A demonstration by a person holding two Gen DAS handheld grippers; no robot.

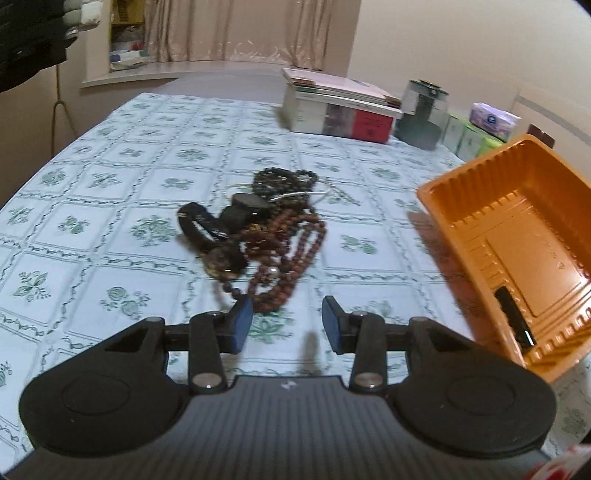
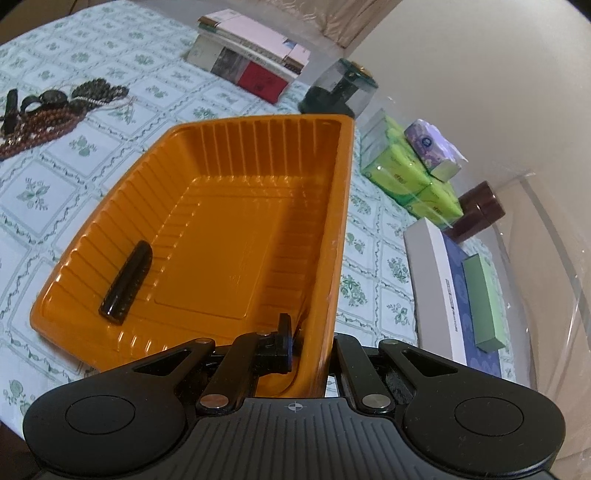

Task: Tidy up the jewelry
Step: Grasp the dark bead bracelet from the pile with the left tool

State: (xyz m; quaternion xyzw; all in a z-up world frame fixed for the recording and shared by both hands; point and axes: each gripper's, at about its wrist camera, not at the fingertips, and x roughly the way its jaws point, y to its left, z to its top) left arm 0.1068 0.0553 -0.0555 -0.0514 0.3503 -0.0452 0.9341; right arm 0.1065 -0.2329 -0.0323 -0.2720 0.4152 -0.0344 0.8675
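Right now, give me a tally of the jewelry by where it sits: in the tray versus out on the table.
In the orange tray: 1, a black oblong piece.
On the tablecloth: 1 tangled pile of bead strands and watches; separate pieces cannot be counted.
Total: 1 loose piece plus 1 pile.

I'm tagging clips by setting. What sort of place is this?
Probably a room in a home: a table under a floral tablecloth, curtains over a window ledge, and tissue packs beside stacked books.
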